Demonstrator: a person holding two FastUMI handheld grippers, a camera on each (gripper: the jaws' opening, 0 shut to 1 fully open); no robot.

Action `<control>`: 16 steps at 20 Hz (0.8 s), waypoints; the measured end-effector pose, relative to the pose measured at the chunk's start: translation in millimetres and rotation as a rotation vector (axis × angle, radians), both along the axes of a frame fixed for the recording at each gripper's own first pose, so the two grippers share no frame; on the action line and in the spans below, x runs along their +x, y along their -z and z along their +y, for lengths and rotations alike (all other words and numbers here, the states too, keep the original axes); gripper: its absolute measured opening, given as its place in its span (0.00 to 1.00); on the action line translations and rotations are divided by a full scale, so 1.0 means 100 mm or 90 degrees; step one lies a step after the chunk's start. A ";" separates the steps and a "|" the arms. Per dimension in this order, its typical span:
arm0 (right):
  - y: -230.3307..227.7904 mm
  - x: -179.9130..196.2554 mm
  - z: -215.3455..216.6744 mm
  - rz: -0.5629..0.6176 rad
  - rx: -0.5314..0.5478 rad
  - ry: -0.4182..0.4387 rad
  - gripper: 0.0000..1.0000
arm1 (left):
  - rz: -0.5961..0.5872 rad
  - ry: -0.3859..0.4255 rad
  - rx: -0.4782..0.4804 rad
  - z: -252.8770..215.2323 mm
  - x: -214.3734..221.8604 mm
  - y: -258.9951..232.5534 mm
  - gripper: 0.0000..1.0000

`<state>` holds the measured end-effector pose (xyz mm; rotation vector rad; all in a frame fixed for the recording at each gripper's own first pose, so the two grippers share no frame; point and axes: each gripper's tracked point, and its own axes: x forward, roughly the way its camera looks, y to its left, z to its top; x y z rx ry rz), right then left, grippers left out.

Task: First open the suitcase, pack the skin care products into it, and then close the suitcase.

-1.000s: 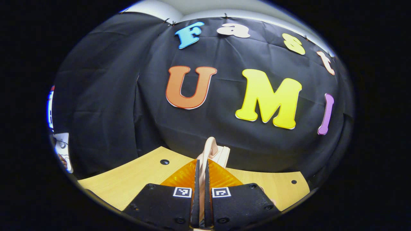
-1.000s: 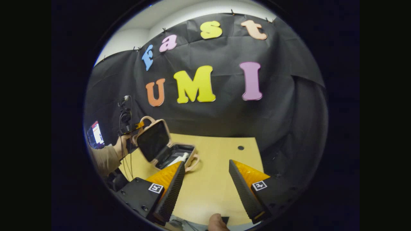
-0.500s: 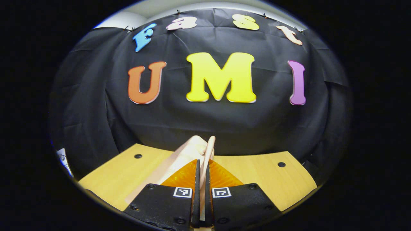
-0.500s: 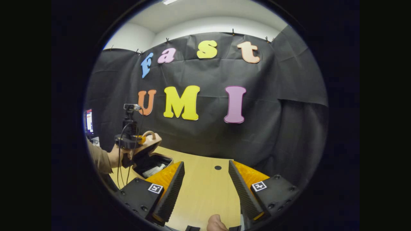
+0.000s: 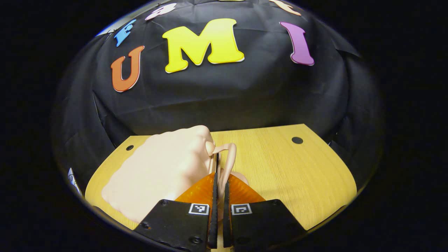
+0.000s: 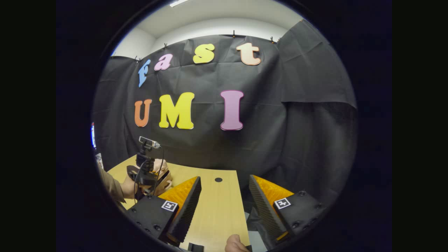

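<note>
Left gripper [image 5: 219,182] clamped on the thin, looped carry handle [image 5: 226,161] of the pale pink hard-shell suitcase [image 5: 164,171]; both fingers pinch the handle with almost no gap between them. In the left gripper view the suitcase lies flat on the light wood-grain worktop [image 5: 287,171], its smooth pink shell facing up and spreading left of the fingers, the handle arching up and over to the right of the case's near corner. From this angle the lid looks down on the base, though the seam itself cannot be made out. Two small dark round holes [image 5: 297,140] sit in the worktop, one near the far right corner, one near the far left. Right gripper [image 6: 224,199] open, fingers spread wide with bare worktop showing between them, nothing held. In the right gripper view the left gripper [image 6: 148,178] shows farther off at lower left, held by a hand [image 6: 128,187] in a tan sleeve [image 6: 110,183], a small camera mounted above it, cable trailing down; the pink suitcase [image 6: 161,178] sits low on the worktop just beside and under it. A thumb tip [image 6: 235,243] shows at the bottom edge. Skin care products not visible from here.
</note>
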<state>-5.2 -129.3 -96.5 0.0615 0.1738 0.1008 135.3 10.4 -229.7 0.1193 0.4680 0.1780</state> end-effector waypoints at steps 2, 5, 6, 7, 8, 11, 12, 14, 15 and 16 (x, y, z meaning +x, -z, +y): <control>0.02 0.01 -0.09 0.002 -0.003 0.009 0.81 | 0.029 0.007 0.000 -0.08 -0.01 0.13 0.17; -0.04 0.02 -0.16 -0.011 -0.010 0.014 0.81 | 0.029 0.015 -0.021 -0.26 -0.06 0.08 0.40; -0.07 0.03 -0.15 -0.017 -0.011 0.013 0.81 | 0.014 0.016 -0.017 -0.28 -0.07 -0.06 0.49; -0.11 0.05 -0.12 -0.024 -0.013 0.009 0.81 | 0.000 0.017 -0.015 -0.29 -0.09 -0.21 0.54; -0.15 0.07 -0.09 -0.030 -0.014 0.005 0.77 | -0.014 0.015 -0.019 -0.30 -0.14 -0.38 0.58; -0.36 0.15 0.06 -0.060 -0.016 -0.003 0.81 | -0.077 0.009 -0.039 -0.27 -0.32 -1.02 0.90; -0.45 0.18 0.14 -0.075 -0.011 -0.007 0.81 | -0.108 0.007 -0.039 -0.24 -0.41 -1.27 0.94; -0.60 0.25 0.32 -0.098 -0.002 -0.014 0.81 | -0.153 -0.004 -0.036 -0.10 -0.61 -1.67 0.96; -0.64 0.28 0.41 -0.105 -0.001 -0.016 0.81 | -0.174 -0.018 -0.030 0.02 -0.74 -1.85 0.96; -0.70 0.31 0.52 -0.111 0.001 -0.017 0.77 | -0.192 -0.033 -0.025 0.15 -0.86 -1.99 0.97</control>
